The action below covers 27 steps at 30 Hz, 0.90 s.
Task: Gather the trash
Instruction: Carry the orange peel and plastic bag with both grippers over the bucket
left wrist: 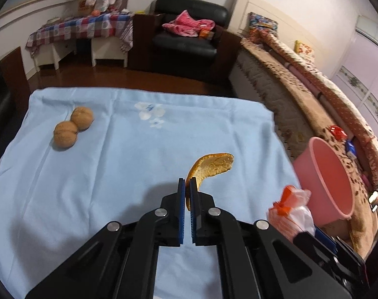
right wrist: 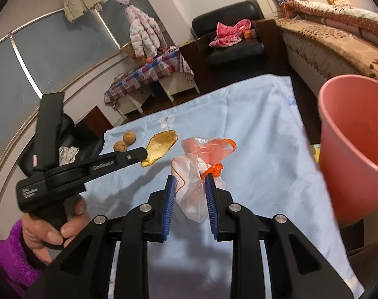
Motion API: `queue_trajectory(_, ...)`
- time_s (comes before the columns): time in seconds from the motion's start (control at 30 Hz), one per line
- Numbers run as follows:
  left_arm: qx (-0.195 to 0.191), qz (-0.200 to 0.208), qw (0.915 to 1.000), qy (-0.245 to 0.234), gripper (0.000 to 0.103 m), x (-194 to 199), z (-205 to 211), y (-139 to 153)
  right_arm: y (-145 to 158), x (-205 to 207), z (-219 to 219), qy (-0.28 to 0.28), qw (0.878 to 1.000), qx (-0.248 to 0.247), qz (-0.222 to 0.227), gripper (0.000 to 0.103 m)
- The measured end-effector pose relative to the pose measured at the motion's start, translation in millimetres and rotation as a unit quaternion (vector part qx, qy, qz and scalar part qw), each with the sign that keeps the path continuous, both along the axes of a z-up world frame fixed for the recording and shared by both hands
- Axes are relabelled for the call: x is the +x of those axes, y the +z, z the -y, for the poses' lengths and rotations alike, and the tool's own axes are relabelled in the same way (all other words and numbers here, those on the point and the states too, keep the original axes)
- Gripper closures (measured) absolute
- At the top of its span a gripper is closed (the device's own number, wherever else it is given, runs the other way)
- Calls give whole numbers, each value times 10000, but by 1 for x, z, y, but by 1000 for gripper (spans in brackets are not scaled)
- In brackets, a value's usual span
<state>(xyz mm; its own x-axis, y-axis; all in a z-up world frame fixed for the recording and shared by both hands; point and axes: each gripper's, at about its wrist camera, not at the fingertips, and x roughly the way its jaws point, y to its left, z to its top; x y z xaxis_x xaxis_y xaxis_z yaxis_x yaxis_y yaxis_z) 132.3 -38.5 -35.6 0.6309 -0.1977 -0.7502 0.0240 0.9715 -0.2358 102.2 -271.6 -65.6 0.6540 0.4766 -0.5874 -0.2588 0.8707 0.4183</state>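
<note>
Two round brown walnuts (left wrist: 73, 129) lie touching each other at the left of the pale blue cloth (left wrist: 89, 186); hard, rigid, likely to roll, best taken across the middle.

The left gripper (left wrist: 187, 186) has its jaws closed to a narrow slit on one end of a curved orange peel strip (left wrist: 211, 168), held clear of the cloth. Judged light and leathery, stiff enough to keep its curl; the end grip appears adequate, though the free end may swing.

The right gripper (right wrist: 190, 189) has its jaws part-closed on a crumpled clear and orange plastic bag (right wrist: 201, 167), pinched near its lower body. Judged very light, soft and slippery; a hold on the bunched part seems safest.

The pink plastic bucket (right wrist: 350, 154) stands at the right, beside the cloth's edge, and appears empty.

The cloth is soft and slightly wrinkled. Beyond: dark wooden floor, black armchair (left wrist: 189, 32), bed (left wrist: 301, 74) at right.
</note>
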Motion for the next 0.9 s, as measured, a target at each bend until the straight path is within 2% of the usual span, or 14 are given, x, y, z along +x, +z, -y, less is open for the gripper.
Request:
queue_trajectory(0.27, -109, 267, 9976, -625, 100, -6, 47, 34, 18, -8, 58, -780, 9966, 43, 274, 78)
queue_trajectory(0.53, -91, 476, 9903, -1301, 100, 0, 121, 61, 29, -18, 130, -1676, 9848, 0, 455, 78)
queue_trajectory(0.7, -58, 479, 9844, -1690, 100, 4, 167, 63, 25, -16, 166, -2067, 9776, -67, 403, 78)
queue_trajectory(0.9, 61, 349, 9806, -1926, 100, 13, 208, 48, 12, -11, 190, -2238, 9742, -141, 248, 78)
